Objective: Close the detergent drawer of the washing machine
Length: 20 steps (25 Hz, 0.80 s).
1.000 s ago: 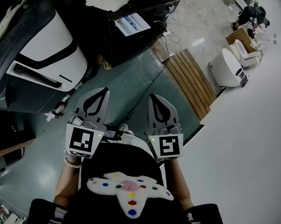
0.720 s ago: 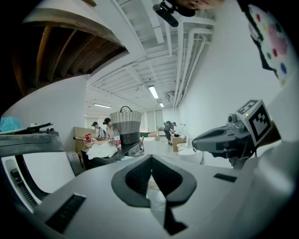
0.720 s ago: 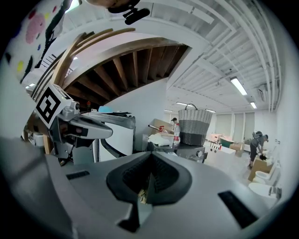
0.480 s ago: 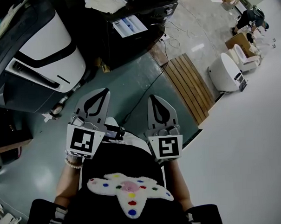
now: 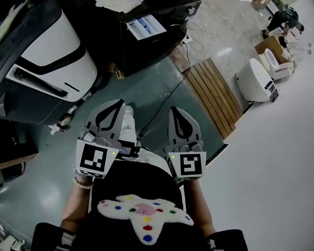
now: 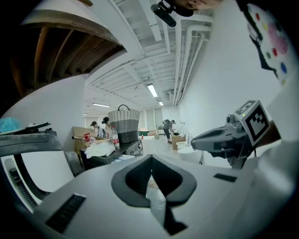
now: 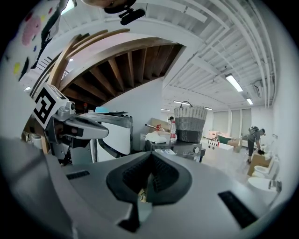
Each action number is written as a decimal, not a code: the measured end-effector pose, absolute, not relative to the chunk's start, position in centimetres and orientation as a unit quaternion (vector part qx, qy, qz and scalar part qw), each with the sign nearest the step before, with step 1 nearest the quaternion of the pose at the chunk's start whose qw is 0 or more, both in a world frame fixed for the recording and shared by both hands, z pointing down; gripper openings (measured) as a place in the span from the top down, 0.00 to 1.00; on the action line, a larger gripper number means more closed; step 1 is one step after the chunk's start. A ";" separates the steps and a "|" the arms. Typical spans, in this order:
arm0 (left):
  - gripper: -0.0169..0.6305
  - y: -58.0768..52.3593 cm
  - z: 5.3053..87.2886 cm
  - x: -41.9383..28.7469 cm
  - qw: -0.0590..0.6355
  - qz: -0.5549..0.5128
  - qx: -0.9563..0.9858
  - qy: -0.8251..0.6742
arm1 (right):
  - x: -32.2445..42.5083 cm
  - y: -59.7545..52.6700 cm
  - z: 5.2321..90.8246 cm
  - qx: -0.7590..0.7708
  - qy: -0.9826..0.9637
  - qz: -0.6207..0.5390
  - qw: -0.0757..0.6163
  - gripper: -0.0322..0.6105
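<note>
A dark washing machine (image 5: 158, 23) stands at the far end of the green floor, well ahead of both grippers. A white and blue tray (image 5: 146, 27) juts from its front and looks like the pulled-out detergent drawer. In the right gripper view the same machine (image 7: 194, 150) carries a woven basket (image 7: 190, 123) on top. My left gripper (image 5: 114, 106) and right gripper (image 5: 177, 112) are held side by side at waist height and point toward the machine. Both are shut with nothing between the jaws (image 6: 151, 158) (image 7: 150, 157).
A big white and black appliance (image 5: 55, 54) fills the left side. A slatted wooden board (image 5: 215, 94) lies on the floor to the right, with a cable (image 5: 166, 98) trailing across the green floor. White toilets (image 5: 256, 79) and people stand farther right.
The view has shifted a little as the person steps forward, and a pale shoe or leg now shows beside the left gripper. Both grippers stay shut and level.
</note>
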State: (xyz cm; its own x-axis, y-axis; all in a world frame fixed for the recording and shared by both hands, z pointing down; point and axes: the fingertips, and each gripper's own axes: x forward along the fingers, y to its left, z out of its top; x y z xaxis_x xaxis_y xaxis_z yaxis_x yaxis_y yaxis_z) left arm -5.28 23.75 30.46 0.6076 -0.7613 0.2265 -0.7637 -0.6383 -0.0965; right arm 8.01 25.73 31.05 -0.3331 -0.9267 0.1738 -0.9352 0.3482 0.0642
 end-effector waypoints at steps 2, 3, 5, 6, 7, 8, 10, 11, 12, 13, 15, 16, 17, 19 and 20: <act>0.95 23.1 30.4 -5.0 0.002 0.124 0.899 -0.421 | 8.1 25.3 31.1 0.572 -0.815 0.023 0.092 0.94; 0.95 22.8 30.4 -4.9 0.001 0.123 0.900 -0.419 | 8.1 25.0 31.1 0.574 -0.813 0.023 0.091 0.94; 0.95 22.0 30.6 -4.8 0.004 0.124 0.901 -0.416 | 8.1 24.4 31.1 0.577 -0.811 0.024 0.091 0.94; 0.95 21.6 30.7 -4.6 0.004 0.124 0.902 -0.414 | 8.3 24.1 31.1 0.578 -0.810 0.024 0.093 0.94; 0.95 21.0 30.7 -4.4 0.004 0.124 0.903 -0.412 | 8.4 23.7 31.2 0.580 -0.809 0.025 0.095 0.94; 0.95 20.4 30.7 -4.2 0.003 0.124 0.904 -0.410 | 8.6 23.2 31.2 0.581 -0.807 0.025 0.096 0.94; 0.95 19.2 30.7 -3.8 0.003 0.123 0.906 -0.406 | 9.0 22.2 31.3 0.585 -0.805 0.027 0.096 0.94; 0.95 18.6 30.8 -3.6 0.003 0.123 0.907 -0.403 | 9.1 21.6 31.4 0.586 -0.804 0.028 0.096 0.94; 0.95 18.0 30.8 -3.4 0.003 0.124 0.908 -0.401 | 9.2 21.0 31.5 0.587 -0.803 0.028 0.096 0.94; 0.95 17.4 30.9 -3.3 0.004 0.125 0.909 -0.398 | 9.3 20.4 31.5 0.588 -0.803 0.028 0.096 0.94; 0.95 16.0 31.0 -3.0 0.005 0.128 0.910 -0.394 | 9.4 19.0 31.5 0.588 -0.802 0.029 0.099 0.94; 0.95 15.3 31.0 -2.9 0.005 0.128 0.911 -0.393 | 9.4 18.2 31.5 0.588 -0.802 0.031 0.100 0.94; 0.95 14.6 31.0 -2.8 0.006 0.129 0.911 -0.392 | 9.4 17.5 31.5 0.588 -0.802 0.033 0.101 0.94; 0.95 13.1 30.9 -2.8 0.008 0.129 0.911 -0.392 | 9.4 16.0 31.4 0.588 -0.802 0.035 0.102 0.94; 0.95 12.3 30.9 -2.8 0.009 0.129 0.911 -0.392 | 9.3 15.2 31.4 0.587 -0.802 0.034 0.104 0.94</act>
